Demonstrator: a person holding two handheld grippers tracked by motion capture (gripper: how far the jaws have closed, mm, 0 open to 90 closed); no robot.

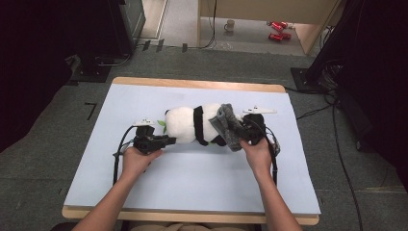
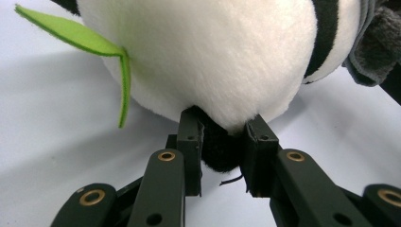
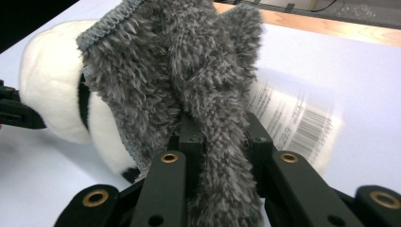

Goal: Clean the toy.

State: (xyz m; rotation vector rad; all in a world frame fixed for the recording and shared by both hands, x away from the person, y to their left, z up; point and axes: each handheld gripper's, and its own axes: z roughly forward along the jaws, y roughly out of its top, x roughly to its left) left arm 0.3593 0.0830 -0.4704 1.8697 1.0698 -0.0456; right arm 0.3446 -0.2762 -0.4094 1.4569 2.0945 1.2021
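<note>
White-and-black plush panda (image 1: 192, 124), fuzzy grey sock (image 1: 230, 126), green felt leaf (image 2: 85, 42).

The worktop (image 1: 192, 173) is evenly lit from above with soft shadows; room corners stay dark. In the right gripper view the paper label (image 3: 293, 123) is blurred.

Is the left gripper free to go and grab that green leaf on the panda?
Probably not yet: the left gripper is shut on the plush panda. The green leaf lies unobstructed, but the gripper must release first.
</note>
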